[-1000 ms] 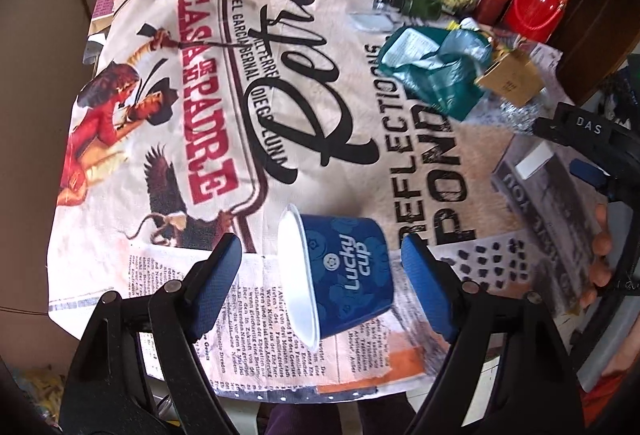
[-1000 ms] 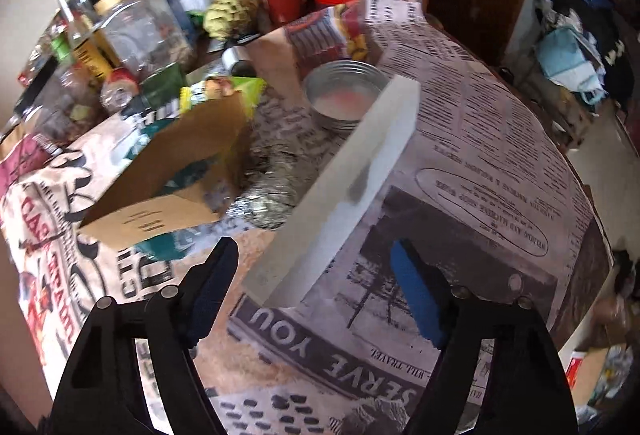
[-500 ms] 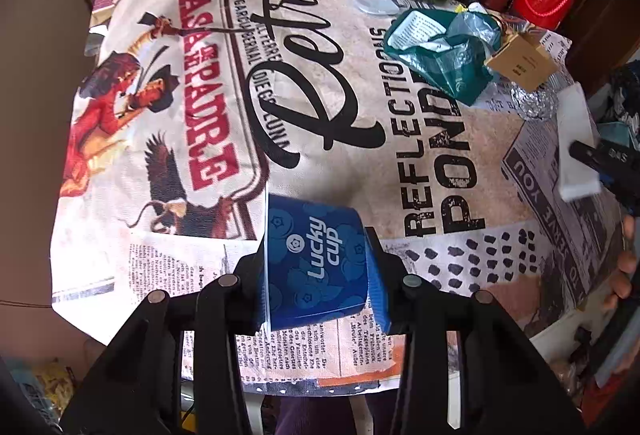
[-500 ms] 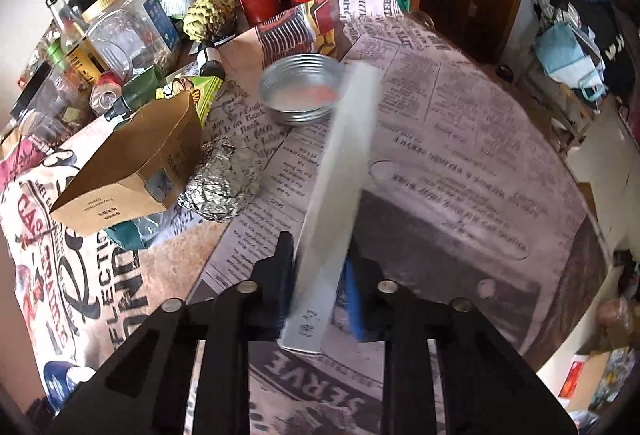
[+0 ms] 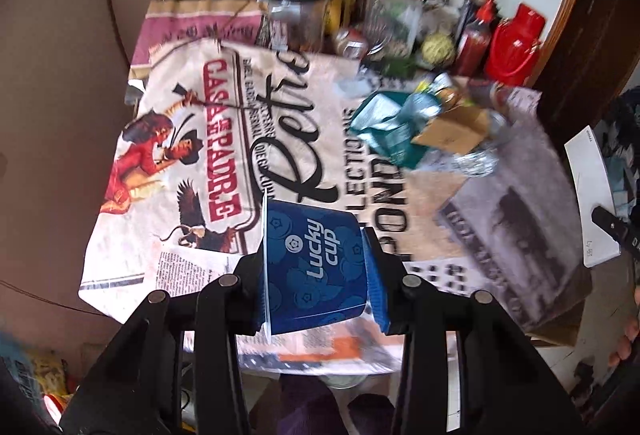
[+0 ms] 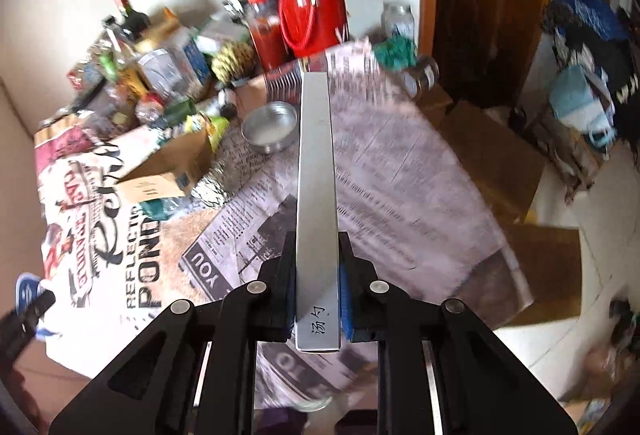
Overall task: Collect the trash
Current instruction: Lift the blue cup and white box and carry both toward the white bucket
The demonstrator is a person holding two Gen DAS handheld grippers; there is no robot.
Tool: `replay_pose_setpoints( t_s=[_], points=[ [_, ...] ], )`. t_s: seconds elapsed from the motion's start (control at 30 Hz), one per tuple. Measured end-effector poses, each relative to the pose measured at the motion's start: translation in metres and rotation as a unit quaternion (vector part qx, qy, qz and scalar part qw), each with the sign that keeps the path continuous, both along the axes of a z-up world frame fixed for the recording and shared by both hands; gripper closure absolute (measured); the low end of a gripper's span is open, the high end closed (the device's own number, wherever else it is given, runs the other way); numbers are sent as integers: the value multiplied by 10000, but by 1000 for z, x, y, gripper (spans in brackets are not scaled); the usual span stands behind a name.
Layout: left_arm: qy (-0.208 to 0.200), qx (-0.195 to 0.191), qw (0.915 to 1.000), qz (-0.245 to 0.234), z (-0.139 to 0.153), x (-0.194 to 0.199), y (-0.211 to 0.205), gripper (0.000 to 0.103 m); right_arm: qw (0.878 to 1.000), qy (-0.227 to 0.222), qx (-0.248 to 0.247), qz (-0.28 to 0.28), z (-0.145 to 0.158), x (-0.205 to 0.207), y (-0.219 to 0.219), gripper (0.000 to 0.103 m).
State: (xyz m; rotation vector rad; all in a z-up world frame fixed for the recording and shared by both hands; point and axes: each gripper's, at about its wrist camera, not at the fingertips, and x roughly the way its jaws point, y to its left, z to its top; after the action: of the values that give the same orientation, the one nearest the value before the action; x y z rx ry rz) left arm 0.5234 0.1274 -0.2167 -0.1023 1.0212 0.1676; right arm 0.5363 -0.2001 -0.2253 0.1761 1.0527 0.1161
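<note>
My left gripper (image 5: pixel 316 271) is shut on a blue paper cup (image 5: pixel 314 267) marked "Lucky cup", held on its side above the near edge of the table, its white rim to the left. My right gripper (image 6: pixel 318 287) is shut on a long, flat white box (image 6: pixel 316 195), lifted off the table and pointing away from me. In the left wrist view that white box (image 5: pixel 590 195) shows at the far right, with the right gripper's black finger across it. On the table lie a crumpled teal bag (image 5: pixel 392 127), a brown carton (image 5: pixel 452 133) and a ball of foil (image 5: pixel 478 161).
The table (image 5: pixel 192 267) is covered with printed newspaper sheets. Bottles, jars, a red jug (image 6: pixel 312 19) and a sauce bottle (image 6: pixel 262 29) crowd its far side. A round metal tin (image 6: pixel 270 127) sits near the carton. Cardboard boxes (image 6: pixel 492 151) and a pile of clothes (image 6: pixel 592 47) stand right of the table.
Both grippers closed, the left on the blue cup and the right on the white box, and both lifted their loads off the table; the views now sit higher and take in more of the room.
</note>
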Motion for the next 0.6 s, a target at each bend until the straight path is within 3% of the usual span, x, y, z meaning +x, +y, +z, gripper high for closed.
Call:
replay_pose_setpoints(
  t_s=[0.3, 0.6],
  points=[
    [-771, -18, 9969, 127, 65, -60, -35, 63, 9926, -924, 42, 782, 75, -47, -23, 88],
    [-1354, 49, 9908, -70, 122, -133, -46, 63, 9821, -1471, 295, 1137, 123, -113, -22, 87]
  ],
)
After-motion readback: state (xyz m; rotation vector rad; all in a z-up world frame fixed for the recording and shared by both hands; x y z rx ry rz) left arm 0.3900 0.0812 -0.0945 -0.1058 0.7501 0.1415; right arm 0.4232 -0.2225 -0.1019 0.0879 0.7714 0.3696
